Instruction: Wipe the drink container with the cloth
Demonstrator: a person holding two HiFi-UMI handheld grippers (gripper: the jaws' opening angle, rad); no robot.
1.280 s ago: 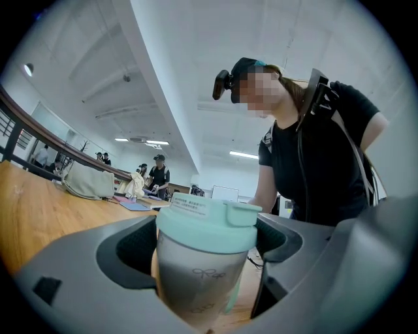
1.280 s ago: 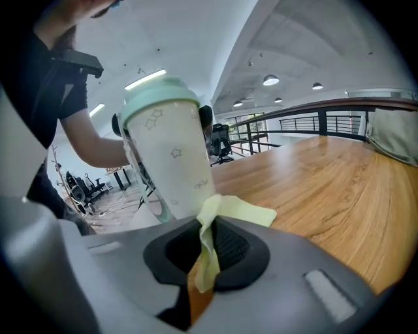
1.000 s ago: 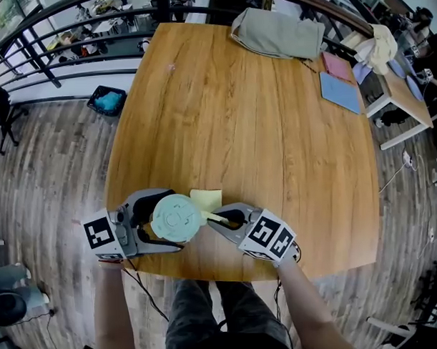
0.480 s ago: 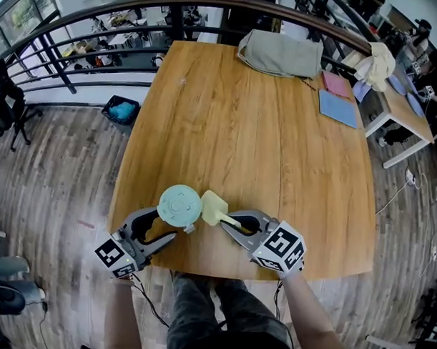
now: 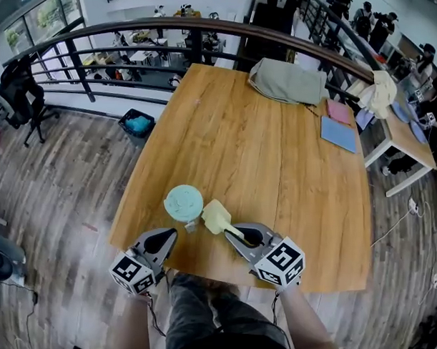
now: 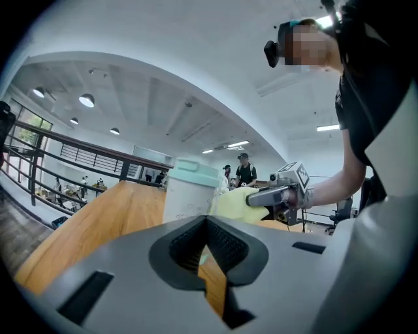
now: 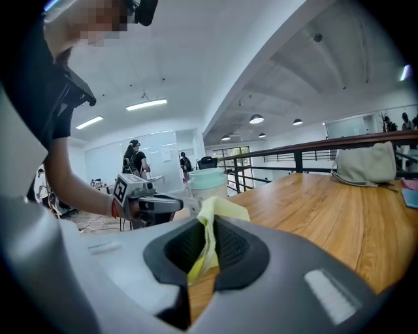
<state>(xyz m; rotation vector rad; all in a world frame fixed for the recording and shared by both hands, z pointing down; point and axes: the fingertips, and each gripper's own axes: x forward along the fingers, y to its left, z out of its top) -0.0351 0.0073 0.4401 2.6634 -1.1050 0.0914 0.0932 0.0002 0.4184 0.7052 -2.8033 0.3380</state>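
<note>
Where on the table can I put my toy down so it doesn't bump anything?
The big middle of the table is bare, from the cup up to the bag and across to the blue pad. The near right corner is bare too. It is crowded at the near edge: cup, cloth, left gripper and right gripper.

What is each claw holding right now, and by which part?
The right claw pinches the yellow cloth by one end. The left claw has just closed with nothing between its jaws.
</note>
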